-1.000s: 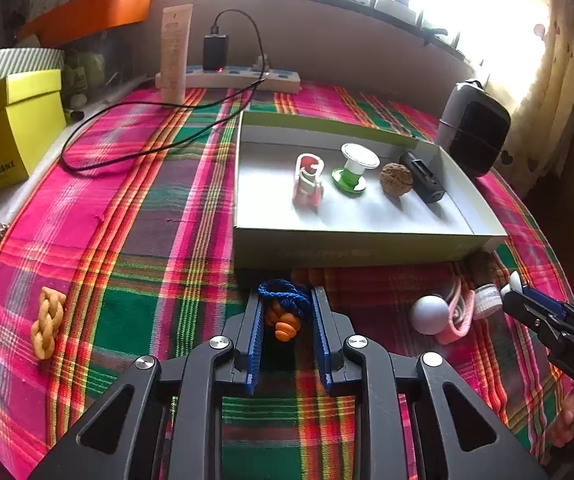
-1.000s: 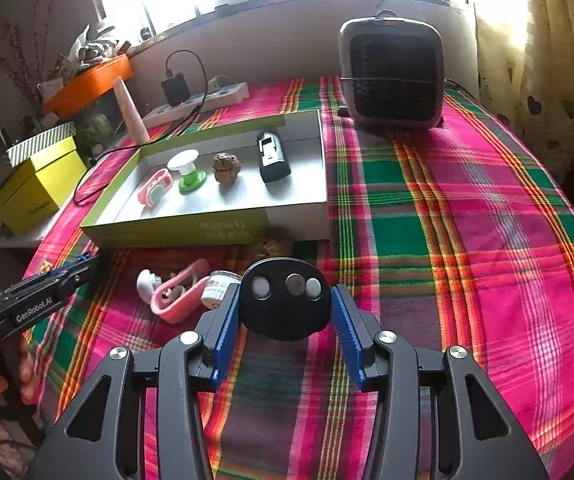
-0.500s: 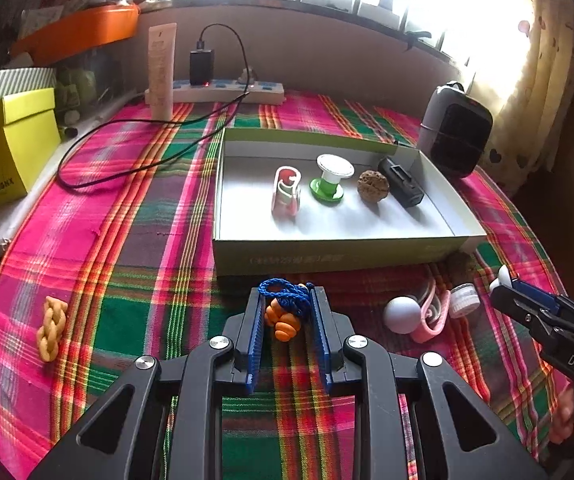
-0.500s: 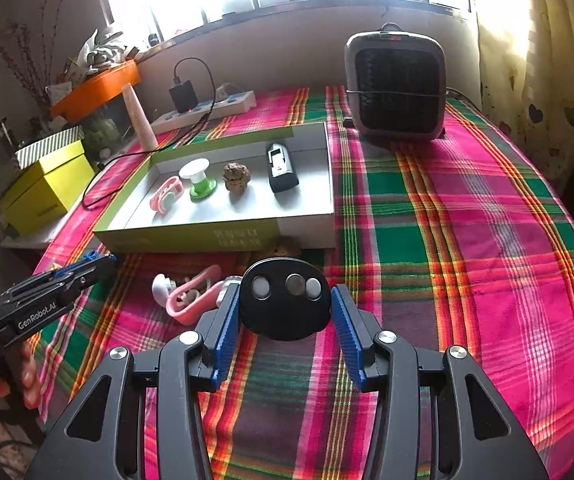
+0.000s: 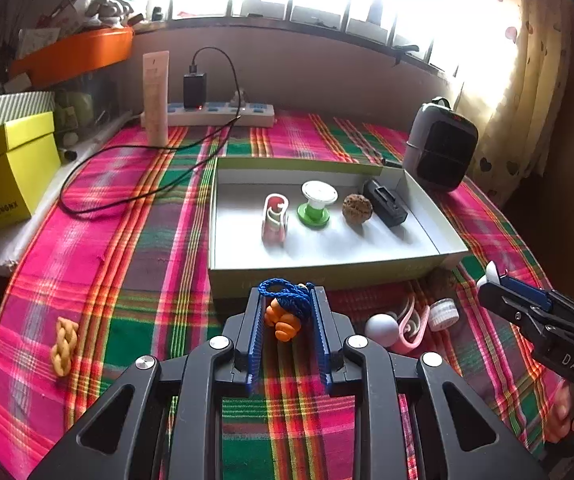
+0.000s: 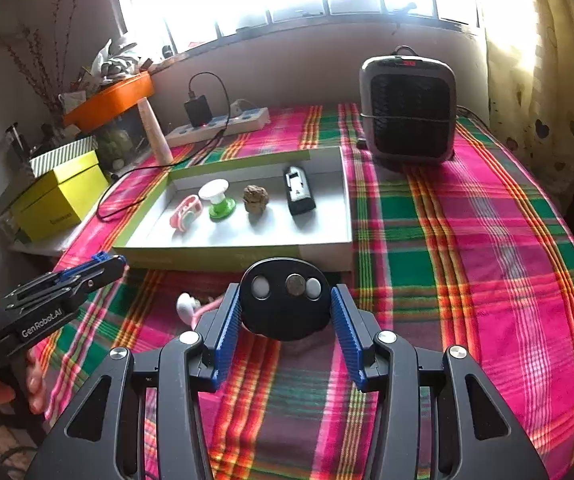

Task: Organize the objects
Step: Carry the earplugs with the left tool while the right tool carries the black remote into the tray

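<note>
My left gripper is shut on an orange knotted charm with a blue cord, held just above the plaid cloth in front of the green-walled tray. My right gripper is shut on a black round disc with pale buttons, near the tray's front wall. In the tray lie a pink clip, a green-and-white spool, a brown nut and a black device.
On the cloth lie a white ball, a pink clip, a small white cap and an orange braid. A heater, a power strip with its cable, and a yellow box stand behind and to the left of the tray.
My left gripper has risen a little with the charm still held, so the tray looks farther off. The right gripper keeps its grip on the disc and has hardly moved.
</note>
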{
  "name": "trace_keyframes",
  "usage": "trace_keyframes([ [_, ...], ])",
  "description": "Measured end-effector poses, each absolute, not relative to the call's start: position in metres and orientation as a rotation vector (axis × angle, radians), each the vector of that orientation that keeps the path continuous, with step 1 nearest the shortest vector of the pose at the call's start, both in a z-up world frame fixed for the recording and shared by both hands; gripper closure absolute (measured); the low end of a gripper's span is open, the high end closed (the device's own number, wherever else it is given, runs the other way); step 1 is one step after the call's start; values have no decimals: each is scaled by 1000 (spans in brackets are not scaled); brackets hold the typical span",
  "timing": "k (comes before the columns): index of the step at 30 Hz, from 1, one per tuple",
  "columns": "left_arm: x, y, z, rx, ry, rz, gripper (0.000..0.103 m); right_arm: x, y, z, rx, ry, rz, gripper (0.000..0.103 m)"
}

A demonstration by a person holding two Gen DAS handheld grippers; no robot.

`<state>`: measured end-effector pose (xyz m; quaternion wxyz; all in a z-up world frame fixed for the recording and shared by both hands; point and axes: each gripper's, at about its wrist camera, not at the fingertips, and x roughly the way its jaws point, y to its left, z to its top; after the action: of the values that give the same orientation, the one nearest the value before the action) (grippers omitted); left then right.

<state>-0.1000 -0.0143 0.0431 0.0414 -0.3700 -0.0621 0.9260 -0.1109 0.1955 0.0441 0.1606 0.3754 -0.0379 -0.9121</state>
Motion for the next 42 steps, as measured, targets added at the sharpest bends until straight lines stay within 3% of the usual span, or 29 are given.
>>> trace_keyframes([
  [42, -181, -16, 34, -1204, -189, 2812, 82, -211, 164, 28, 1142, -95, -2448, 57],
])
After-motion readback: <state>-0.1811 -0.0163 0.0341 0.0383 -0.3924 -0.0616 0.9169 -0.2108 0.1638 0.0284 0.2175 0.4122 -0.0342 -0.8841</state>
